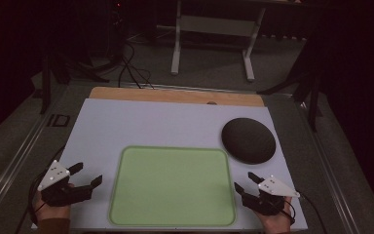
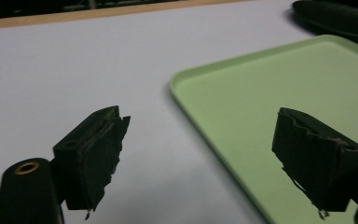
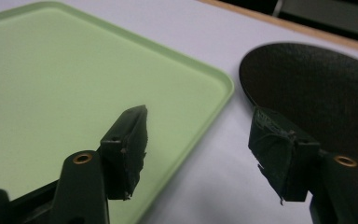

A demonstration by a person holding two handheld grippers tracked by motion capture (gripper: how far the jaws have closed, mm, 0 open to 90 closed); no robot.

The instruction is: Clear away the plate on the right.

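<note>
A light green tray [image 1: 172, 185] lies empty on the white table top, near the front edge. A dark round plate [image 1: 248, 139] sits just beyond the tray's right far corner. My left gripper [image 1: 85, 177] rests left of the tray, open, with nothing between its jaws. In the left gripper view its jaws [image 2: 196, 154] straddle the tray's left edge [image 2: 200, 126]. My right gripper [image 1: 246, 183] rests at the tray's right front corner, also open and empty. In the right gripper view the right gripper [image 3: 198, 151] frames the tray's corner [image 3: 216, 88] and the dark plate [image 3: 317, 93].
The white sheet [image 1: 126, 126] covers a wooden table whose bare strip [image 1: 175, 95] shows at the far edge. Beyond stand a white desk frame [image 1: 214, 39], dark stands and floor cables [image 1: 131, 68]. Open table surface lies behind the tray.
</note>
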